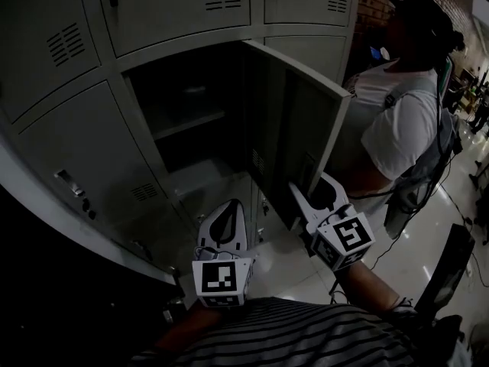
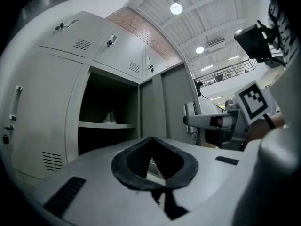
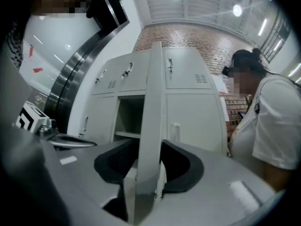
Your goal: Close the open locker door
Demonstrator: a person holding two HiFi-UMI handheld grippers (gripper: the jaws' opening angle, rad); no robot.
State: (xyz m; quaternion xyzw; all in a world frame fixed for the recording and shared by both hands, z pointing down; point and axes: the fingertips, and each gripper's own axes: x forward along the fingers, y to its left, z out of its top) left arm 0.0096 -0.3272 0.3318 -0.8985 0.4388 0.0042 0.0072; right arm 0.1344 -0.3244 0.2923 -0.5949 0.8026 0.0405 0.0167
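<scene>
Grey sheet-metal locker door [image 1: 294,136], swung open mid-way along the locker bank [image 1: 69,151], is apparently pinched at its free edge by the right hand-held gripper [image 3: 148,146]. It is judged stiff and light. The left hand-held gripper [image 2: 149,139] is pressed together, empty.

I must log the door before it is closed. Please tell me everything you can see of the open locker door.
The door is a grey panel that looks like painted metal, with a folded rim. It stands upright, swung wide out from the locker, hinged at the opening's right side. The right gripper grips its free edge low down, one jaw on each face.
</scene>
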